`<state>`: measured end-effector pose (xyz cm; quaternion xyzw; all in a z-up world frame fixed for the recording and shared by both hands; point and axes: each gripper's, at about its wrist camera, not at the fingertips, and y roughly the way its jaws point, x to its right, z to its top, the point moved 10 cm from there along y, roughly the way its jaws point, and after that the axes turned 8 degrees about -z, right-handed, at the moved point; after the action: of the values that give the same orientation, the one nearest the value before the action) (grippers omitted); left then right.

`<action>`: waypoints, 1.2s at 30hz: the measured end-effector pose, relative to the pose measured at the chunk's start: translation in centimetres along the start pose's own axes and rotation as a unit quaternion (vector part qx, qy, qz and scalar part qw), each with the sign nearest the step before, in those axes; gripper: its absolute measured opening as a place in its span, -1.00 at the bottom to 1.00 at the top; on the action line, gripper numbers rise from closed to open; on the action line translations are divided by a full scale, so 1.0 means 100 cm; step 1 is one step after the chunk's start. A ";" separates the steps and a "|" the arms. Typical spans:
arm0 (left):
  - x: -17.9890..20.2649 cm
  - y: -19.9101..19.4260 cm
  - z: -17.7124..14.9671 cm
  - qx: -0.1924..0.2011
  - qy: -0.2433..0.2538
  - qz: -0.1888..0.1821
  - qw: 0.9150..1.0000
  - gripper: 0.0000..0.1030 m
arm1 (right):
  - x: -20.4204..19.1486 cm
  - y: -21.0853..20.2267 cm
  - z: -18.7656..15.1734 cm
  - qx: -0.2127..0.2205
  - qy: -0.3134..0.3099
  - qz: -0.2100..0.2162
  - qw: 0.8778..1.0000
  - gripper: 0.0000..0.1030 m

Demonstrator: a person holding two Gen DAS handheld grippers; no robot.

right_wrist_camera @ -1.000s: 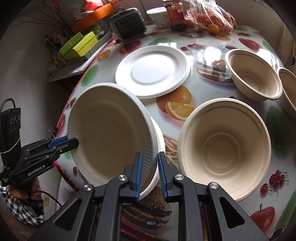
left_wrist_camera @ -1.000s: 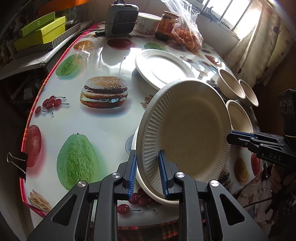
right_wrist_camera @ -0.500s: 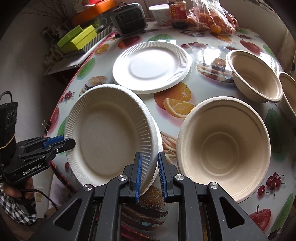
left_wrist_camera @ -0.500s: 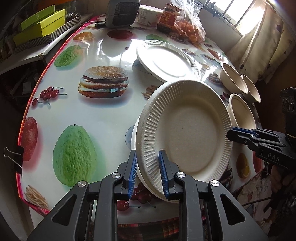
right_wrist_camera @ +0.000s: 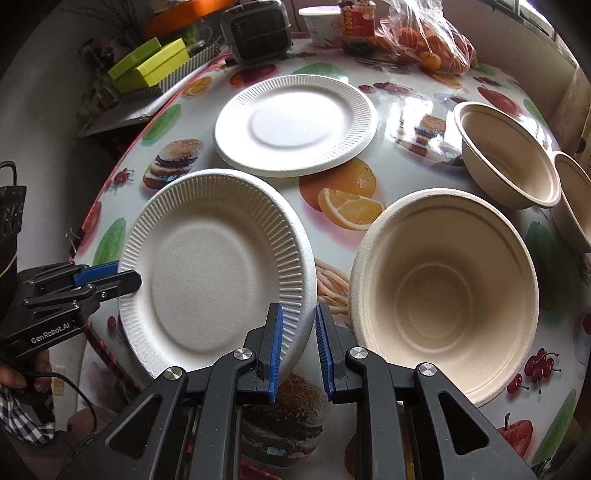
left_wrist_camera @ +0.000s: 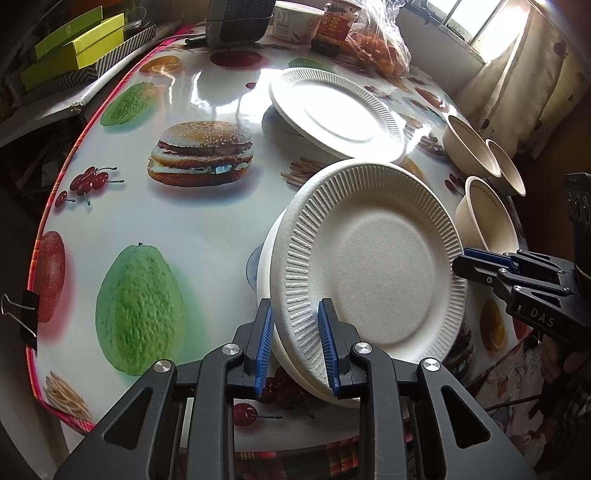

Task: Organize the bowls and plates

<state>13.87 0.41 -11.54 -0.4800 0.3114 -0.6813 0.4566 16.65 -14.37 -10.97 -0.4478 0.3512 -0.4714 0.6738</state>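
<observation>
A ribbed paper plate (left_wrist_camera: 369, 266) (right_wrist_camera: 207, 266) is held low over the near part of the fruit-print table (left_wrist_camera: 207, 229), resting close on a second plate (left_wrist_camera: 266, 254) whose rim shows under it. My left gripper (left_wrist_camera: 295, 347) (right_wrist_camera: 125, 275) is shut on the top plate's near-left rim. On the opposite rim, my right gripper (right_wrist_camera: 299, 350) (left_wrist_camera: 461, 260) is also shut on it. Another white plate (right_wrist_camera: 295, 122) (left_wrist_camera: 332, 110) lies flat farther back. Right of the held plate stands a large beige bowl (right_wrist_camera: 443, 288) (left_wrist_camera: 487, 221).
Two more beige bowls (right_wrist_camera: 506, 147) (right_wrist_camera: 576, 195) sit at the right edge by a curtain (left_wrist_camera: 528, 74). At the back stand a grey heater (right_wrist_camera: 258, 29), a cup (right_wrist_camera: 321, 22), a jar (right_wrist_camera: 356, 18) and bagged oranges (right_wrist_camera: 432, 44). Green boxes (right_wrist_camera: 151, 62) lie beyond the left edge.
The held plate has tipped down from a steep tilt to nearly flat over the lower plate, which it now hides in the right wrist view. Both grippers kept their hold.
</observation>
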 end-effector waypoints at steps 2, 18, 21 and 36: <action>-0.001 0.001 0.000 0.000 -0.001 -0.001 1.000 -0.50 | 0.000 0.000 0.001 0.001 0.000 -0.002 1.000 -0.64; -0.003 0.001 0.002 0.002 -0.002 0.002 1.000 -0.41 | -0.002 0.003 0.003 0.000 0.000 -0.005 1.000 -0.40; -0.004 0.001 0.002 0.002 -0.004 0.001 1.000 -0.34 | -0.002 0.004 0.003 0.000 0.001 -0.005 1.000 -0.38; -0.005 -0.011 0.016 0.021 -0.007 -0.002 1.000 -0.19 | 0.001 -0.008 0.011 0.018 0.019 0.004 1.000 -0.20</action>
<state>15.02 1.36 -10.21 -0.4754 0.2925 -0.6857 0.4672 17.47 -14.30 -9.86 -0.4254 0.3574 -0.4835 0.6764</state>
